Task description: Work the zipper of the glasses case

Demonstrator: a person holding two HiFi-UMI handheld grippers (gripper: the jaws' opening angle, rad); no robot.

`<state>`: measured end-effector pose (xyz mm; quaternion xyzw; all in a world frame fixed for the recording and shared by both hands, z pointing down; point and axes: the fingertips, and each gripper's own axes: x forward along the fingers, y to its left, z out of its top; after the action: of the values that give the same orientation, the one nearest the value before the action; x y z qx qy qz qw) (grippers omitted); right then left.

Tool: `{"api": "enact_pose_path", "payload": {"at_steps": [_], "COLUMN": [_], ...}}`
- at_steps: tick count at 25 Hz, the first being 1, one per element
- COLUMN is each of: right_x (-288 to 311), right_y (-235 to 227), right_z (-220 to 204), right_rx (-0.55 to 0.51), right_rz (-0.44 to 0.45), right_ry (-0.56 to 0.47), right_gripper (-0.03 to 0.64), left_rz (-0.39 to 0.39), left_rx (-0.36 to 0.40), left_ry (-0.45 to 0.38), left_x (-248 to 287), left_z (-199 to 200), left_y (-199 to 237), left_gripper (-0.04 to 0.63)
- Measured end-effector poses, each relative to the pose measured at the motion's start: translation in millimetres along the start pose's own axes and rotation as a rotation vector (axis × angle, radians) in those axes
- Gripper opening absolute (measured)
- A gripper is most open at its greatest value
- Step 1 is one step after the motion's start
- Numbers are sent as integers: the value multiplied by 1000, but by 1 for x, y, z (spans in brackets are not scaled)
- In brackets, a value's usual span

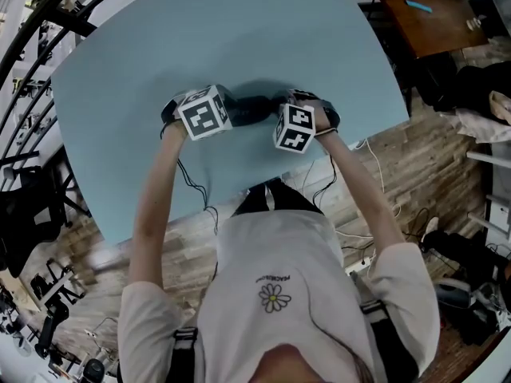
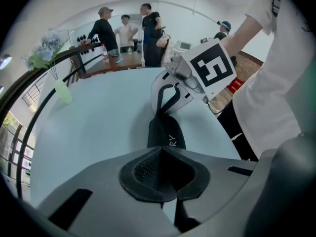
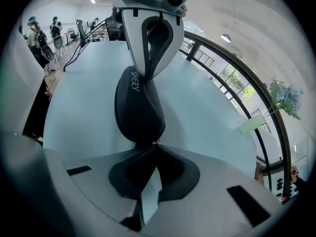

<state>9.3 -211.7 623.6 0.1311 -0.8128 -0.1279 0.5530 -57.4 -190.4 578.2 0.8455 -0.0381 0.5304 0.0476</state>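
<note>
- The glasses case (image 1: pixel 252 108), dark and oval, lies on the pale blue table (image 1: pixel 144 70) near its front edge, between the two tools and lengthways from one to the other.
- The left gripper (image 2: pixel 160 151) is clenched: its dark pads meet with no gap, right at the case's near end, and from the other side its white fingers (image 3: pixel 140 38) can be seen converging on that end of the case.
- The right gripper (image 3: pixel 155 146) is clamped too, its jaws pressed together at the opposite end of the case — a small thin bit sits at the very tips (too small to say whether it is the zipper pull).
- White lettering runs along the case's lid; the case rests flat on the table in both gripper views.
- Each tool's marker cube (image 1: pixel 204 112) faces up in the head view, with the person's bare forearms reaching in from below.
- The person wears a white shirt (image 1: pixel 275 254) with a daisy print.
- Toward the far edge of the table stands a green vase (image 2: pixel 63 91) holding pale flowers — well apart from the case.
- Several people (image 2: pixel 126 33) stand by a wooden counter beyond the table.
</note>
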Motion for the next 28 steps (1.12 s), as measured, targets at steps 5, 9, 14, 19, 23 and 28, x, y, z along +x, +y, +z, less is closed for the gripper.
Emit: {"api": "enact_pose_path", "payload": {"at_steps": [5,9,14,19,23,28], "right_x": [-12,-20,-21,-8,-12,-8], "right_y": [12,33,69,82,36,-7], "right_z": [-5,-3,37,82,55,21], "right_rx": [-2,-28,206,203,162,296], "right_rz": [-9,69,154,135,-75,-162], "right_ry": [44,54,-63,-131,-63,-1], "right_gripper": [9,8,9,9,9,8], "left_rz": [51,80,128,178,285,208], "left_rx": [30,-26,-49,-173,-248,-203], "left_ry": [38,-19,-43,-126,-137,76], "left_x": [3,1,1,-3,-11,22], "left_z": [0,-2,-2,-4,-8,-34], "left_y": [-3,-2,-1,6,12,-1], "left_gripper": [14,14,14,14,14,14]}}
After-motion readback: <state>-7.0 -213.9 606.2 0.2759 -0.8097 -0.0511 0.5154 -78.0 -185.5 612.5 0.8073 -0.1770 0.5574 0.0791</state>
